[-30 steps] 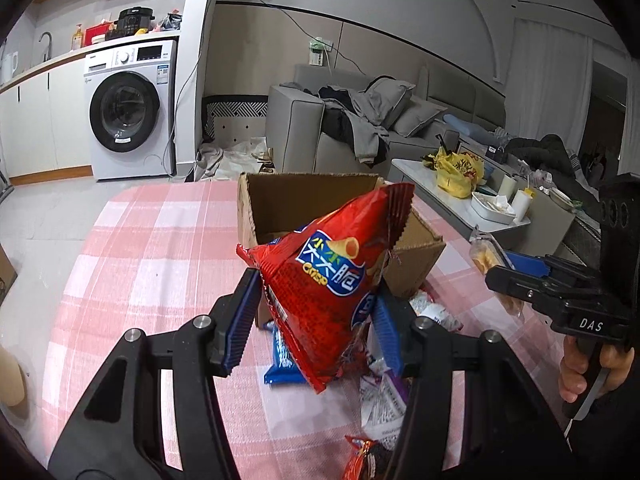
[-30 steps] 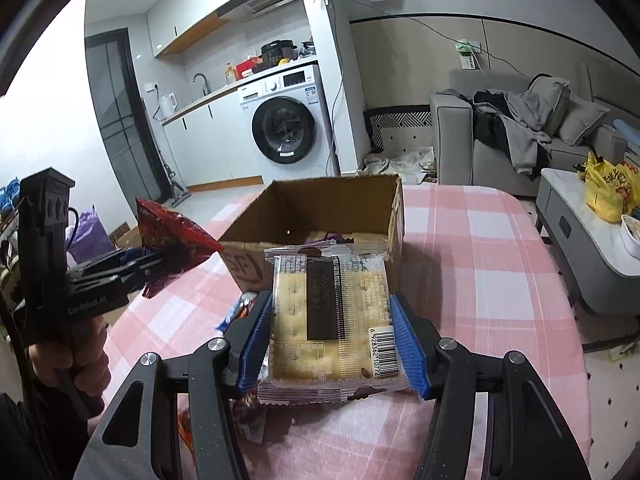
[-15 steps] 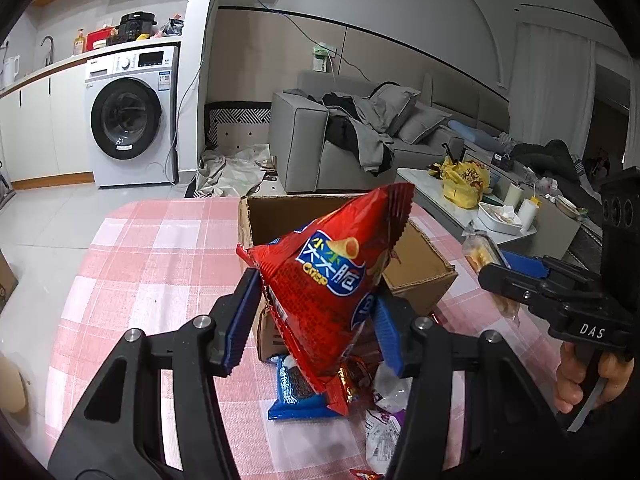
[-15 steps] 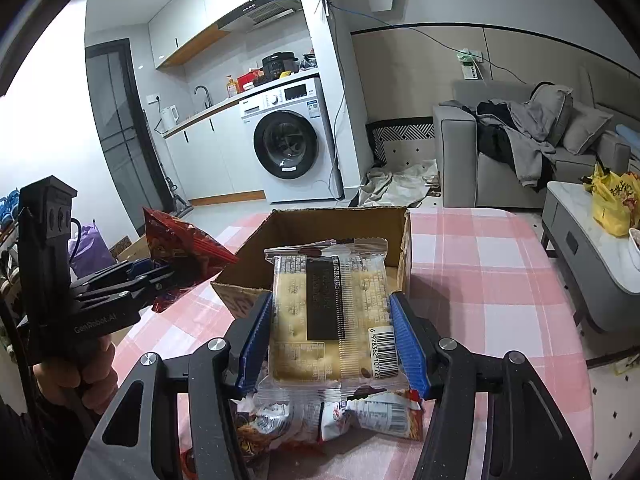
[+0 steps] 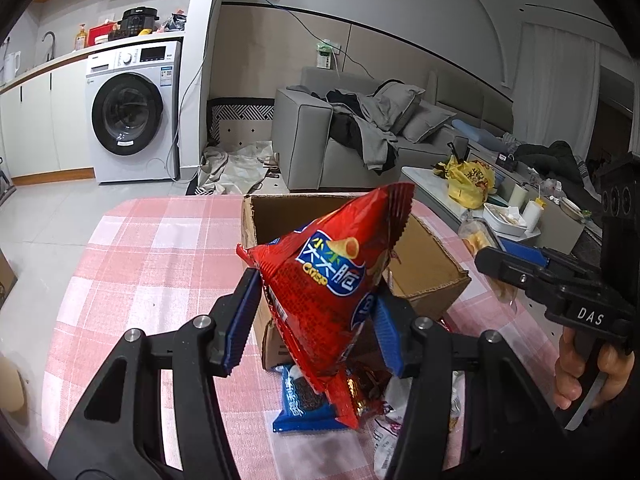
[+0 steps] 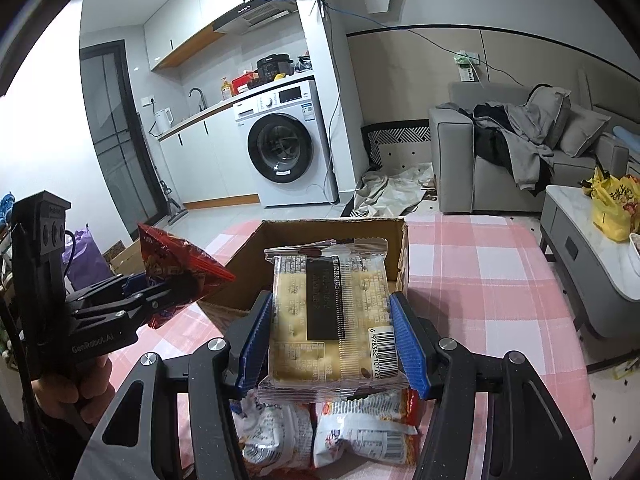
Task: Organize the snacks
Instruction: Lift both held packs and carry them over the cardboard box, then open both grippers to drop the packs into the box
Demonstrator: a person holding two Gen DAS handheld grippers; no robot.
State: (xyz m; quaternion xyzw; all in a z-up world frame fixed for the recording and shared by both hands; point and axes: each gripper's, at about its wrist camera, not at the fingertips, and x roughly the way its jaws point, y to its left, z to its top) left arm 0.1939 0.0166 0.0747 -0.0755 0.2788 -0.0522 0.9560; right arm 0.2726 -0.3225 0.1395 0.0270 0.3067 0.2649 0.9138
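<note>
My left gripper (image 5: 312, 320) is shut on a red crisp bag (image 5: 332, 280), held above the table just in front of the open cardboard box (image 5: 424, 268). My right gripper (image 6: 332, 336) is shut on a clear cracker packet (image 6: 328, 316), held near the box (image 6: 280, 240) on its front side. The left gripper with the red bag (image 6: 176, 264) shows at the left of the right wrist view. The right gripper (image 5: 520, 272) shows at the right of the left wrist view, the cracker packet (image 5: 476, 236) edge-on in it.
Loose snacks lie on the pink checked tablecloth (image 5: 140, 272): a blue packet (image 5: 304, 404) and white packets (image 6: 360, 432) below the grippers. A sofa (image 5: 360, 136), a washing machine (image 5: 132, 112) and a low side table (image 6: 592, 248) stand beyond the table.
Both grippers have risen and drawn back a little with their packets. More of the loose snacks below them and more of the box now show.
</note>
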